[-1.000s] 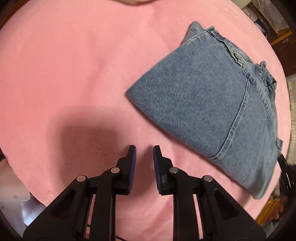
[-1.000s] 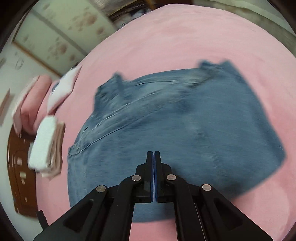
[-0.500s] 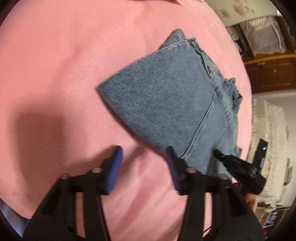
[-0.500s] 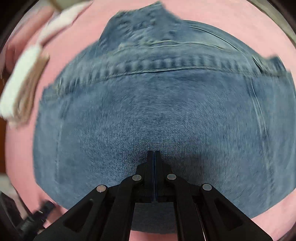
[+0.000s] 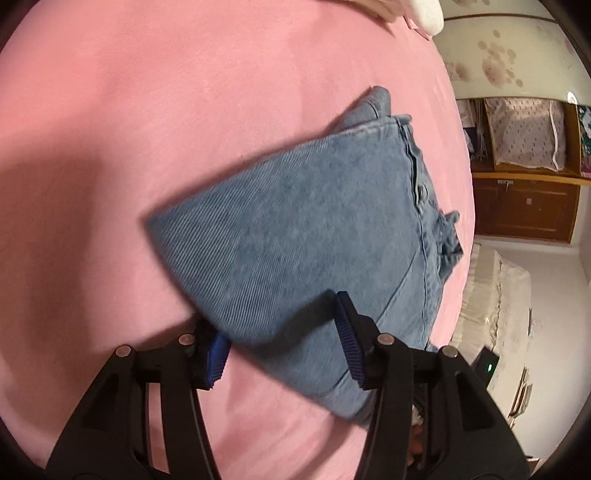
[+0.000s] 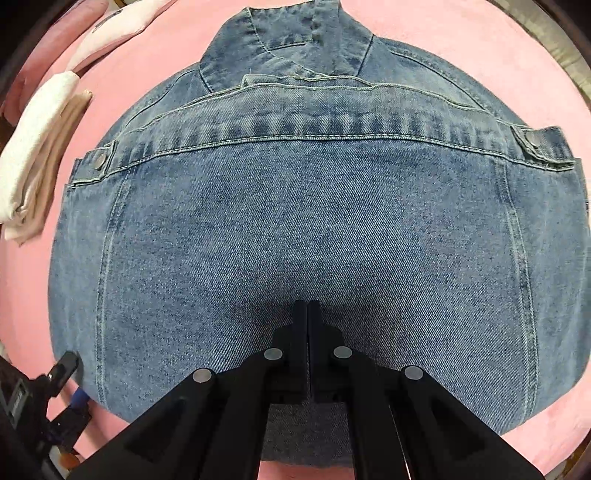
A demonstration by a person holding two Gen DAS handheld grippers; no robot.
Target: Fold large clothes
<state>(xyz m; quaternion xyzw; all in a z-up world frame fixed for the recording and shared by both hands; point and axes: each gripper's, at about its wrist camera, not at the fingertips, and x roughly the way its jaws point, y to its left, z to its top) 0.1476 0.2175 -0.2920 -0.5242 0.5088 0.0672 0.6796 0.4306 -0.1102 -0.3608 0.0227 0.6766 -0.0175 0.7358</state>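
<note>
A folded blue denim jacket [image 5: 314,229] [image 6: 295,229] lies on the pink bedspread [image 5: 184,110]. My left gripper [image 5: 277,317] stands open at the jacket's near folded edge. Its left finger is partly hidden under that edge, and its right finger [image 5: 347,332] rides over the cloth. The denim is between the jaws, and I see no pad pressing on it. My right gripper [image 6: 307,306] is shut with nothing in it. It points straight down, with its tips on the middle of the jacket's back. The left gripper [image 6: 74,382] also shows at the jacket's lower-left edge in the right wrist view.
A stack of folded white and beige clothes [image 6: 33,147] and a pink one [image 6: 55,33] lie beyond the jacket's left side. Off the bed stand a wooden cabinet [image 5: 524,210] and white bedding [image 5: 498,314]. Bare pink cover [image 6: 498,55] surrounds the jacket.
My left gripper opened wider and moved in and down to straddle the jacket's near edge. My right gripper, still shut, swung over the jacket and came down onto its middle.
</note>
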